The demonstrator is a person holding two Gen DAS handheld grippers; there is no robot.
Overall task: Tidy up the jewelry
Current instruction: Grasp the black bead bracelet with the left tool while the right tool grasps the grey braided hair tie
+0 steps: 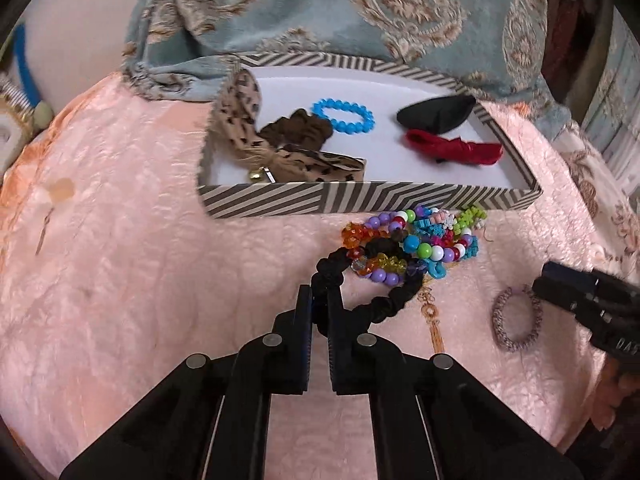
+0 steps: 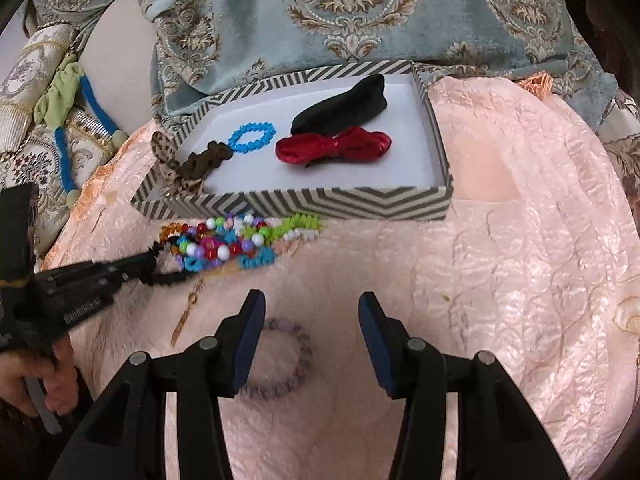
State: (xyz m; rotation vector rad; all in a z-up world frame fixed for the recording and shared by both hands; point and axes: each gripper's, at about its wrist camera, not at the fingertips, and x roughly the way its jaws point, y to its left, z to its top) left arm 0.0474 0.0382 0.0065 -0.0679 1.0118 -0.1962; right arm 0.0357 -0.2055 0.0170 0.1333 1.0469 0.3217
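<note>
A striped tray box (image 1: 360, 197) (image 2: 320, 202) lies on a pink bedspread. In it are a blue bead bracelet (image 1: 344, 115), a brown scrunchie (image 1: 298, 130), a leopard bow (image 1: 240, 120), a black bow (image 1: 436, 114) and a red bow (image 1: 452, 148). In front of the box is a heap of colourful bead bracelets (image 1: 420, 240) (image 2: 240, 244). My left gripper (image 1: 319, 304) (image 2: 148, 264) is shut on a black ruffled hair band (image 1: 396, 300) that runs into the heap. My right gripper (image 2: 312, 304) (image 1: 580, 300) is open over a mauve bead bracelet (image 2: 276, 393) (image 1: 516, 347), without touching it.
A blue-green patterned cloth (image 2: 360, 20) hangs just behind the box. A small gold pendant (image 1: 430, 312) (image 2: 192, 300) lies between the heap and the mauve bracelet. Blue and green hair bands (image 2: 64, 92) lie at far left. A person's hand (image 2: 32, 384) holds the left gripper.
</note>
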